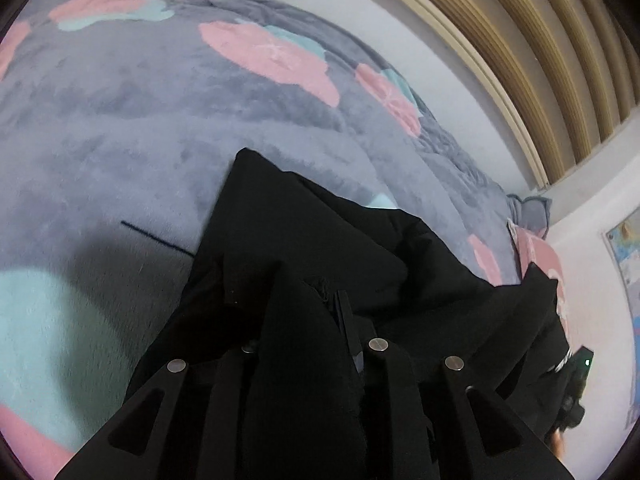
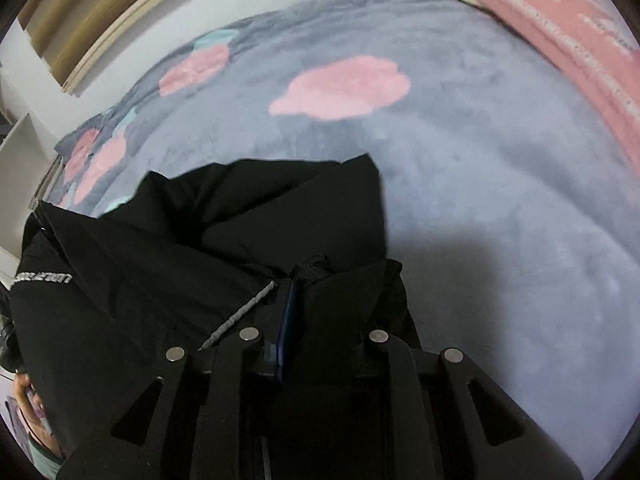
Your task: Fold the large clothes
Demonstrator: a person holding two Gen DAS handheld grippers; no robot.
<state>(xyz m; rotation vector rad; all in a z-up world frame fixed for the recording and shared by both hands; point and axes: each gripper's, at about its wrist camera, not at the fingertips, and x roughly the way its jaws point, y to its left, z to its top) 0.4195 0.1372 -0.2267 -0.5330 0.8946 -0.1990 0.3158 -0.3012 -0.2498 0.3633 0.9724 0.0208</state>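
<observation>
A large black jacket [image 1: 332,240] hangs bunched between both grippers above the bed. My left gripper [image 1: 328,300] is shut on a fold of its fabric, which drapes over the left finger and hides it. In the right wrist view the same jacket [image 2: 240,220] spreads to the left, with a grey drawcord [image 2: 240,312] and white lettering on a sleeve [image 2: 42,279]. My right gripper [image 2: 308,280] is shut on the jacket's edge, cloth covering the right finger. The other gripper [image 1: 576,384] shows dimly at the far right of the left wrist view.
A grey fleece blanket [image 1: 140,128] with pink and teal blotches covers the bed [image 2: 500,160]. A pink pillow [image 2: 568,28] lies at the head. A wood-slatted wall [image 1: 540,40] runs behind the bed. A hand [image 2: 28,400] shows at the lower left.
</observation>
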